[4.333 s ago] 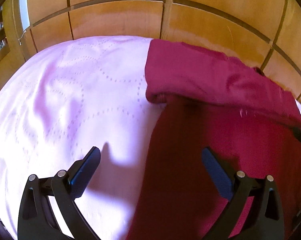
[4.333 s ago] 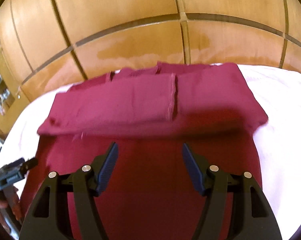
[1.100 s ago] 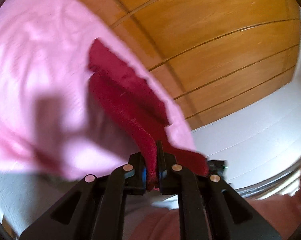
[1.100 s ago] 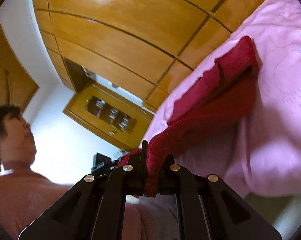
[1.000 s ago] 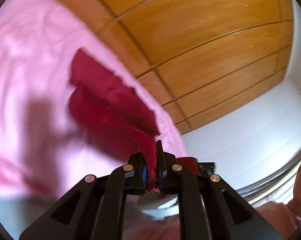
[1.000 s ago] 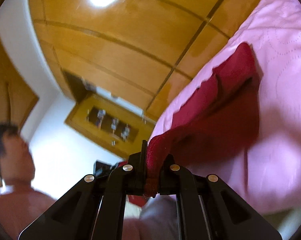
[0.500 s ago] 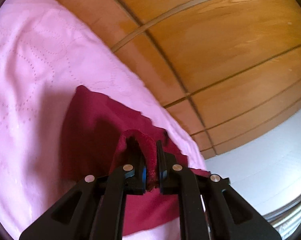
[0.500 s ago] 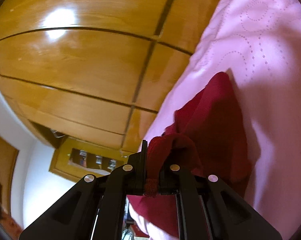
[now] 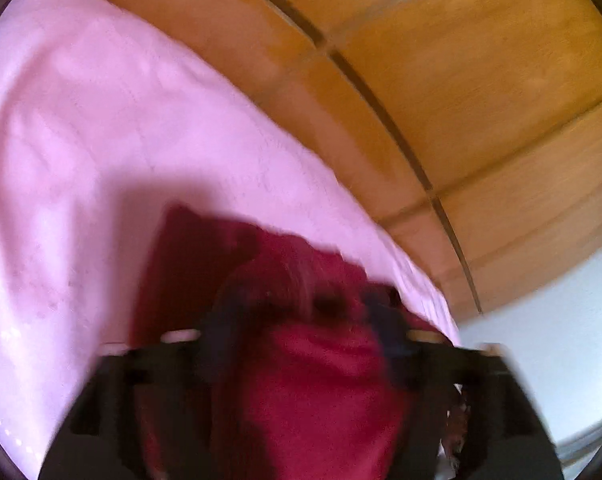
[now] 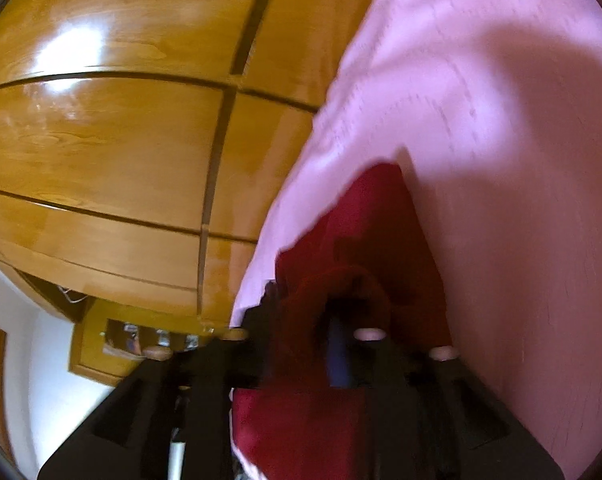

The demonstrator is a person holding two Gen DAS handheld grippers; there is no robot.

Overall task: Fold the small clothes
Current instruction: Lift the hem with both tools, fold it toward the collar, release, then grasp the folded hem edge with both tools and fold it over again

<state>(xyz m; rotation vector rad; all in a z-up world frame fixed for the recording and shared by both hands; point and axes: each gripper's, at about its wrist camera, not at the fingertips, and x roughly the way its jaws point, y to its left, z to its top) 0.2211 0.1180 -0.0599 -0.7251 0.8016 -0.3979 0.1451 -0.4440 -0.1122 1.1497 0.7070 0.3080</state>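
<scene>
A dark red garment (image 9: 321,380) lies folded on the pink bedspread (image 9: 81,120). My left gripper (image 9: 301,312) hovers just over its near edge, blurred with motion. Its jaws are opening and stand wide apart, and a loose hump of red cloth sits between them with the pads off it. In the right wrist view the same garment (image 10: 381,220) reaches away to a corner. My right gripper (image 10: 305,328) is at its near hem with its jaws opening. A curled fold of the hem lies between the fingers, not pinched.
A glossy wooden panelled wall (image 9: 461,60) runs right behind the bed's far edge, also filling the left of the right wrist view as wood panels (image 10: 101,120). A small wooden cabinet with a glass shelf (image 10: 141,344) stands beyond. Pink bedspread (image 10: 481,80) extends to the right.
Both grippers carried the garment's near edge forward and down over the rest of it, then let go: their jaws were pinched on the hem and are now apart.
</scene>
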